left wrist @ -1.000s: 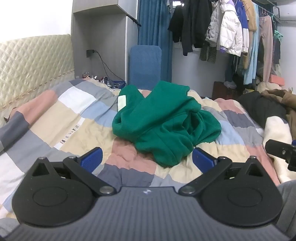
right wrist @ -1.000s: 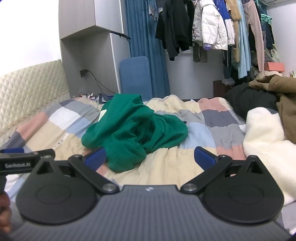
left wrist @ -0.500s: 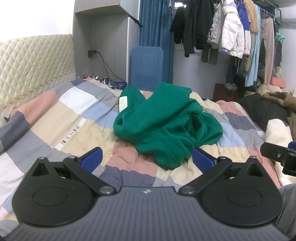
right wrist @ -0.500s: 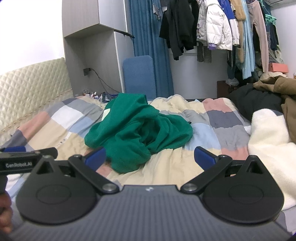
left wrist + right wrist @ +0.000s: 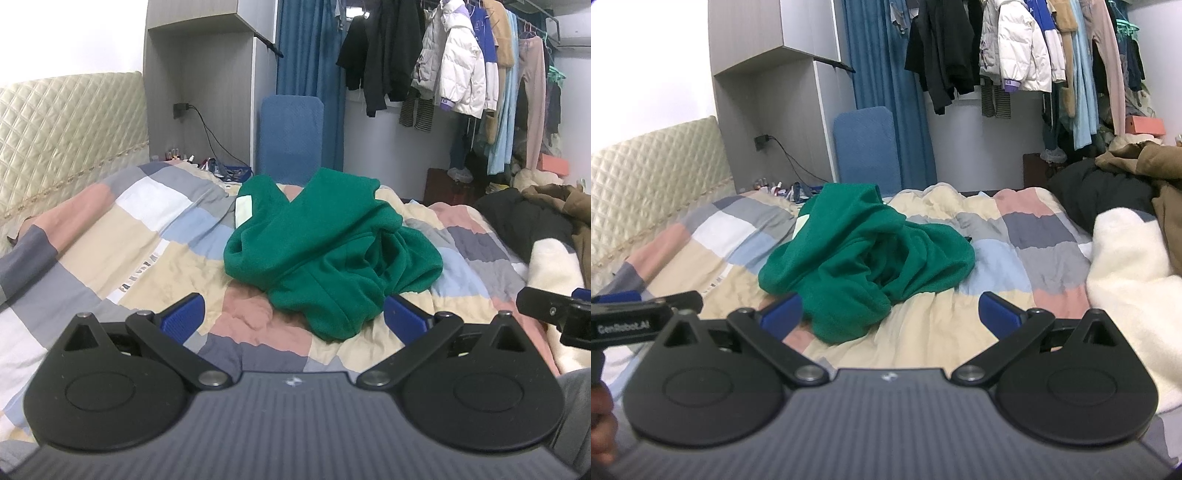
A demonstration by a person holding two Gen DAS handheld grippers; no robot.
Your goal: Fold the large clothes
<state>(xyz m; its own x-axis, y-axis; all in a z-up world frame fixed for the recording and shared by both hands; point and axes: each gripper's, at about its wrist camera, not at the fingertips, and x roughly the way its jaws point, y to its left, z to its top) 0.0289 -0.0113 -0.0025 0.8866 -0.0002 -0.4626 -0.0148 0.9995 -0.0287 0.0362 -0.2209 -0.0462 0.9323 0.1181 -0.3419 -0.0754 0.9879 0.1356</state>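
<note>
- The bed (image 5: 110, 236), covered by a patchwork quilt of pink, cream, grey and blue squares, fills the lower half of both views; a padded headboard (image 5: 66, 122) stands at its left and a heap of dark, brown and white clothes (image 5: 1126, 236) lies along its right side.
- The green garment (image 5: 325, 251) lies crumpled in a heap near the middle of the bed, unfolded, with a pale label (image 5: 244, 209) showing at its far left. No clear long axis can be read from the bundle; one thick lobe hangs toward the cameras.
- The left gripper (image 5: 293, 319) hovers above the quilt with its jaws spread wide and empty. The garment's near lobe sits straight ahead, between the blue pads and a little to the right of centre.
- The right gripper (image 5: 890, 314) is likewise wide apart and holding nothing. From it the heap lies ahead and to the left, its near lobe just beyond the left pad.
- Judging by this, both are about equally near the cloth, neither touching it; the next move probably calls for each to reach forward to the near edge and draw the heap flat before any fold.
</note>
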